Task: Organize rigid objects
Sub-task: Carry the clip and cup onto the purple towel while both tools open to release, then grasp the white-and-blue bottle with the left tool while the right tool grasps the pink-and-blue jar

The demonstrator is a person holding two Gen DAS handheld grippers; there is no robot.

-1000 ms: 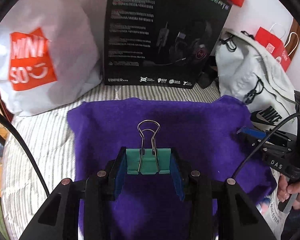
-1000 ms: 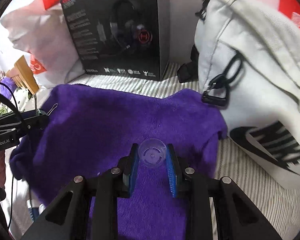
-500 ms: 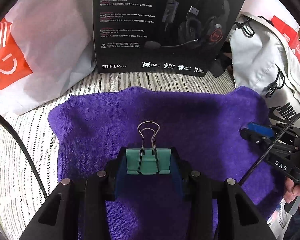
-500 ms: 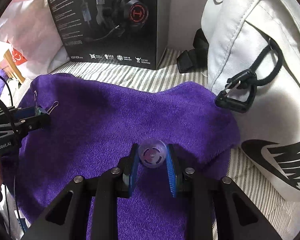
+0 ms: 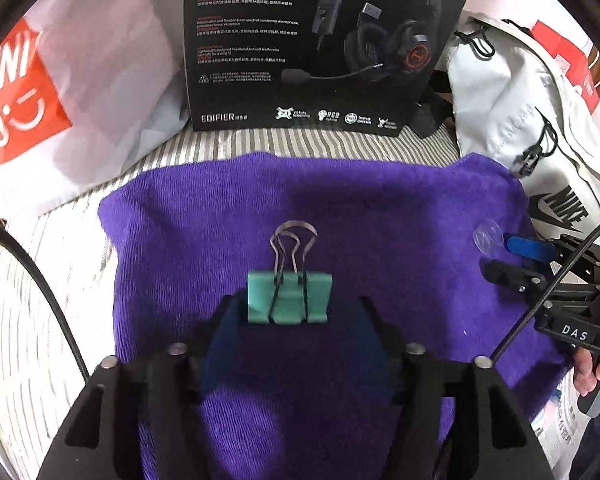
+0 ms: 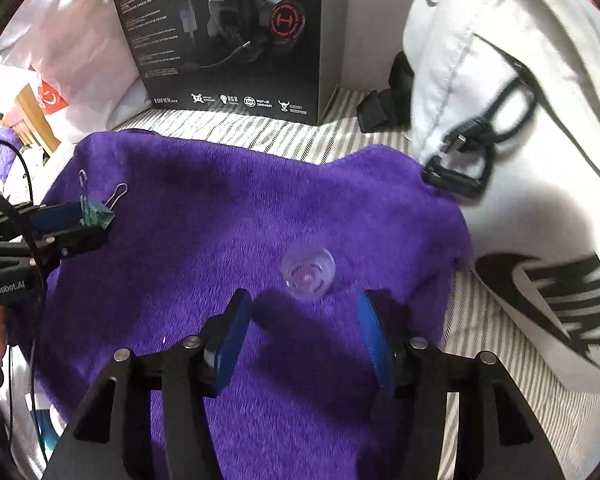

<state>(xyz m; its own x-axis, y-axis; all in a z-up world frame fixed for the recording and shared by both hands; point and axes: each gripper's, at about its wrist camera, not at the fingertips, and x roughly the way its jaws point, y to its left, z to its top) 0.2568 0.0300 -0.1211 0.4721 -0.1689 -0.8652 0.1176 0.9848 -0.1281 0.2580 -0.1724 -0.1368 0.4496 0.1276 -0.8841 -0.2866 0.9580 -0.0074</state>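
A green binder clip (image 5: 290, 297) with wire handles lies on the purple towel (image 5: 380, 216), just ahead of my left gripper (image 5: 292, 320), whose jaws stand open and apart from it. A small clear plastic cup (image 6: 309, 270) lies on the towel (image 6: 204, 216) just ahead of my open right gripper (image 6: 304, 320). The right wrist view shows the left gripper (image 6: 80, 224) at the far left with the clip (image 6: 94, 214) at its tips. The left wrist view shows the right gripper (image 5: 504, 256) at the right beside the cup (image 5: 487, 236).
A black headset box (image 5: 320, 40) stands behind the towel. A white shopping bag (image 5: 60, 92) with an orange logo lies back left. A white Nike backpack (image 6: 520, 140) lies on the right, touching the towel's corner. Striped bedding (image 5: 40, 320) surrounds the towel.
Both grippers have opened. The left has let go of the green binder clip and the right has let go of the clear cup; both now lie on the towel.
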